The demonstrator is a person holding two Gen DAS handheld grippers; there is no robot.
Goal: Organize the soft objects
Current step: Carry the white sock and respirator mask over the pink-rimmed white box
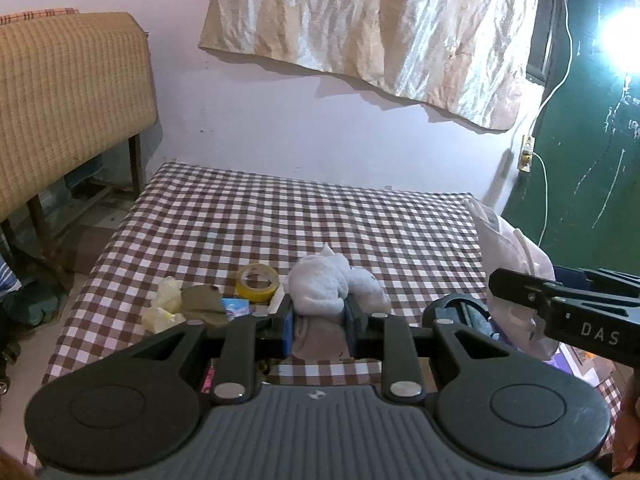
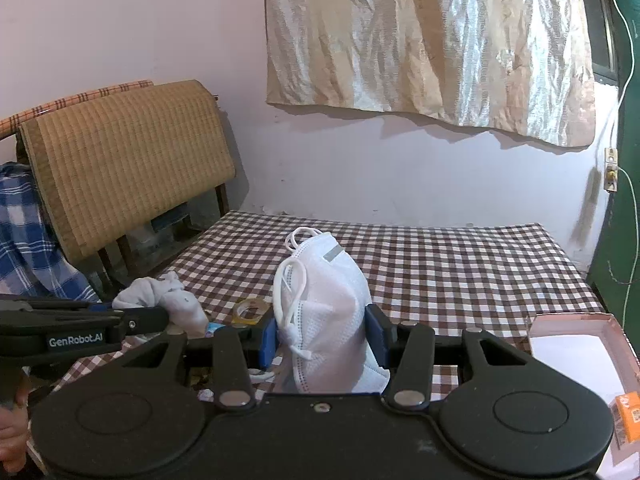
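The left hand-held gripper [image 1: 319, 316] is clamped on a crumpled white cloth [image 1: 330, 284], a soft, wrinkled bundle w/ a grey-brown part hanging below the blue pads; it's held just above the near edge of the desk [image 1: 360, 216], which wears a brown-and-white checked cover. The right hand-held gripper [image 2: 321, 338] is closed on a white face mask [image 2: 328, 304]: folded, quilted-looking fabric, grey nose strip at top, white ear loops dangling on its left side. The mask is held upright over the desk's near edge, toward the right corner.

Left of the cloth, near the front edge, sit a yellow tape roll [image 1: 257, 282], a small blue packet [image 1: 236, 307], and a brown rag [image 1: 203, 303] touching a pale yellow crumpled piece [image 1: 165, 306].

Writing: "DAS" in the left wrist view on the right gripper's side; "GenRobot.AI" in the right wrist view on the left one's side. A pink-rimmed open box [image 2: 576, 320] sits at the near right corner; an orange packet [image 2: 627, 416] beside it has print too small to read.
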